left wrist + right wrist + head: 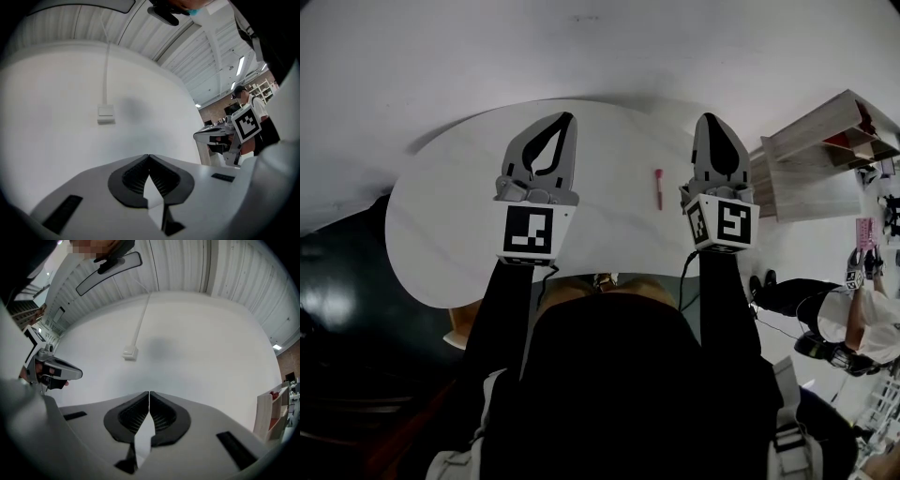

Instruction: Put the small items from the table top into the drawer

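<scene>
above the white table (pixel 441 220), left gripper (pixel 566 118) and right gripper (pixel 711 118) closed, empty.

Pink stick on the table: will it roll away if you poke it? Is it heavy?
It may well roll: the pink stick lies flat on the smooth white table and looks slim like a pen, though it's too small to see if it's round. It's probably light, being so thin. It looks straight, so I'd guess stiff, not floppy.
</scene>
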Demonstrator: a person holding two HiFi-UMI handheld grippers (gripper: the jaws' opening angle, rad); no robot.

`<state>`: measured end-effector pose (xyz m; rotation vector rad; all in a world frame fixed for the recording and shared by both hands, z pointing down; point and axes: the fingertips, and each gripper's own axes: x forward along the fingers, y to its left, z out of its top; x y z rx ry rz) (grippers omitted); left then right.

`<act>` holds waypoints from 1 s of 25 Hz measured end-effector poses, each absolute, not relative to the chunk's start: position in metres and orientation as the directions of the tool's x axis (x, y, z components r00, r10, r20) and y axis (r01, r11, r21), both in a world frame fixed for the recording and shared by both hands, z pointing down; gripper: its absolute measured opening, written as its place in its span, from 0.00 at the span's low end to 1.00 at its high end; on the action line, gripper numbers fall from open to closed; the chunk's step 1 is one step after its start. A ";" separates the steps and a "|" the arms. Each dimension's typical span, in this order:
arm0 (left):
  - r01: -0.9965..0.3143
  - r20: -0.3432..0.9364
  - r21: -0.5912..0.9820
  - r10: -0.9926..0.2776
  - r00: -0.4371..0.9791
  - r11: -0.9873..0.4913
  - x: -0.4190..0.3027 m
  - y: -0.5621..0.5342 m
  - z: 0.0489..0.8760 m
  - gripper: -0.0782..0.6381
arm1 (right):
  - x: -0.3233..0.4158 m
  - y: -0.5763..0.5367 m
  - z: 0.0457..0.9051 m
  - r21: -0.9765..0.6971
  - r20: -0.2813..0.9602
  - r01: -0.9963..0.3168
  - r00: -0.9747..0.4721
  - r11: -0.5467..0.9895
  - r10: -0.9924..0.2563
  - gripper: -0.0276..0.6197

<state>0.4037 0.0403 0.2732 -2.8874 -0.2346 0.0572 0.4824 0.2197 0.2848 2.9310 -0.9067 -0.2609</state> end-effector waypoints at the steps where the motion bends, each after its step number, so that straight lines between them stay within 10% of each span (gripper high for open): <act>1: 0.160 -0.018 -0.241 0.169 0.985 -0.957 0.406 0.041 0.274 0.13 | 0.484 0.220 0.287 0.108 -0.135 -0.552 0.816 -0.827 -0.562 0.09; 12: 0.203 0.009 -0.230 0.207 0.978 -0.952 0.426 0.050 0.284 0.13 | 0.501 0.218 0.312 0.091 -0.046 -0.558 0.825 -0.825 -0.563 0.09; 25: 0.230 0.031 -0.200 0.228 0.973 -0.952 0.436 0.051 0.297 0.13 | 0.503 0.219 0.520 -0.060 0.481 -0.580 0.696 -0.812 -0.533 0.22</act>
